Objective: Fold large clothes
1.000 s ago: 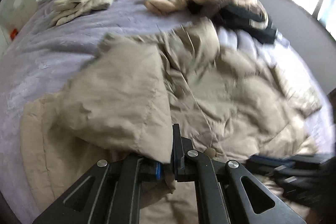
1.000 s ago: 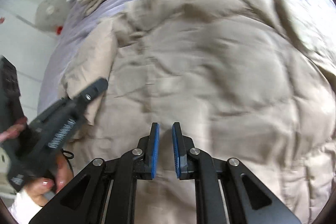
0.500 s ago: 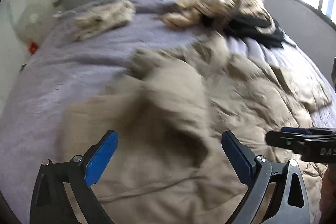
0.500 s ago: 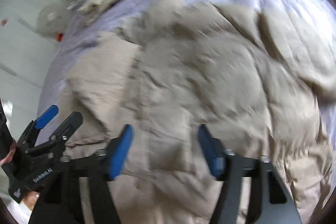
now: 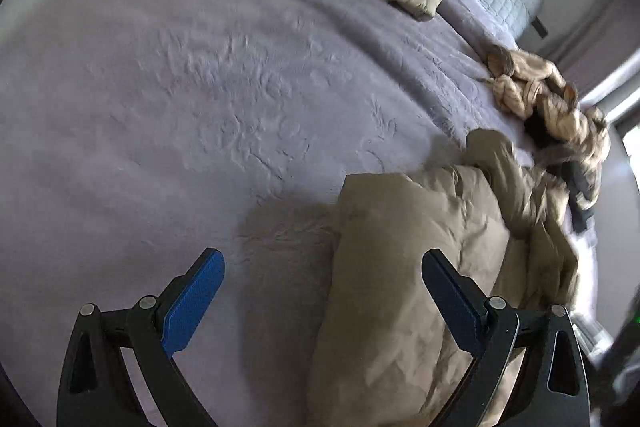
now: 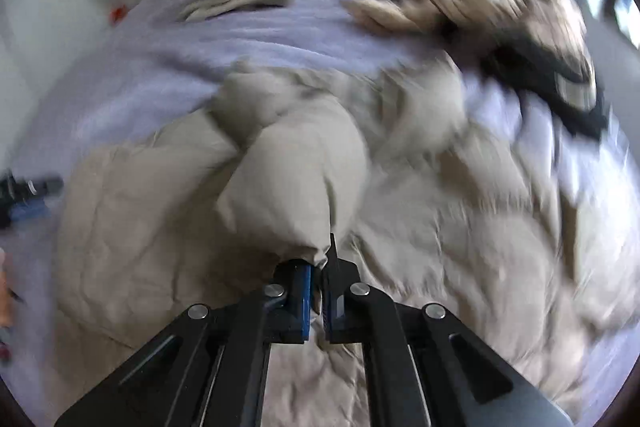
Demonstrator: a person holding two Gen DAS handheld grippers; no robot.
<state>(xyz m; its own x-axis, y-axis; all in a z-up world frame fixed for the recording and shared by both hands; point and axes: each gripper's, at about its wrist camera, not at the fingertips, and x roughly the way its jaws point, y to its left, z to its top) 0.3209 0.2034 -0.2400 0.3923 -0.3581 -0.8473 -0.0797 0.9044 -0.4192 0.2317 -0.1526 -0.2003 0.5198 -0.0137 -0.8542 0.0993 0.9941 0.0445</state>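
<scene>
The beige quilted puffer coat (image 6: 420, 227) lies spread on the lavender bed (image 5: 200, 87), its edge at five o'clock in the left view. The right tongs (image 6: 316, 291) are clamped on a puffy sleeve fold. The left tongs (image 5: 320, 299) gape wide, holding nothing. The coat looks light, soft and slippery; seams and cuffs should grip best.

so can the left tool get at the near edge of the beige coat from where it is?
Probably yes. The left tool is open with nothing in it, and the beige coat edge lies just ahead between its fingers, only bare purple bedspread beside it.
</scene>
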